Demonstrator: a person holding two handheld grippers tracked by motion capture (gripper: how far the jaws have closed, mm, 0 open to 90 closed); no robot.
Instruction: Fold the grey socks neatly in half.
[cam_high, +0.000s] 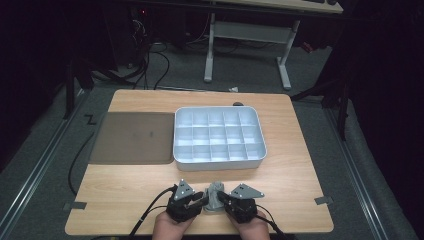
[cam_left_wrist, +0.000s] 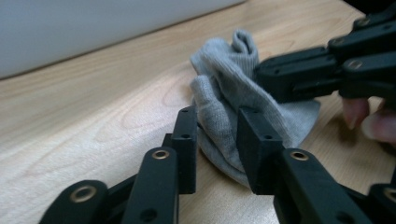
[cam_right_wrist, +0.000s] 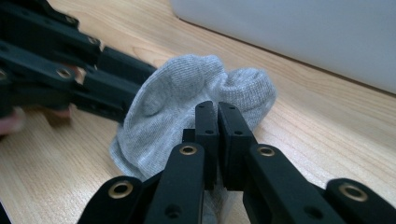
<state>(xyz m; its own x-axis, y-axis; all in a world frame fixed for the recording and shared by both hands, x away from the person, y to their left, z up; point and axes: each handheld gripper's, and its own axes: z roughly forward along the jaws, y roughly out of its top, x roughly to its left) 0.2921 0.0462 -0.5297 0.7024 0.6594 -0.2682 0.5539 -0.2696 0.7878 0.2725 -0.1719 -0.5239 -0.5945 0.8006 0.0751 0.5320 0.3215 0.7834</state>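
- Right gripper (cam_right_wrist: 218, 140): jaws pinched shut on grey sock (cam_right_wrist: 187, 102).
- Left gripper (cam_left_wrist: 217, 140): jaws parted, sock between, pads off the fabric.
- Sock bunched on wooden table (cam_high: 125, 190), near front edge, short of compartment tray (cam_high: 218, 161).

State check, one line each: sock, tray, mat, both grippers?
sock: bunched up on the table, between the two grippers
left gripper: jaws apart, sock between them, not clamped
right gripper: jaws nearly closed, pinching a fold of sock
tray: all compartments empty
mat: flat, bare, left of the tray
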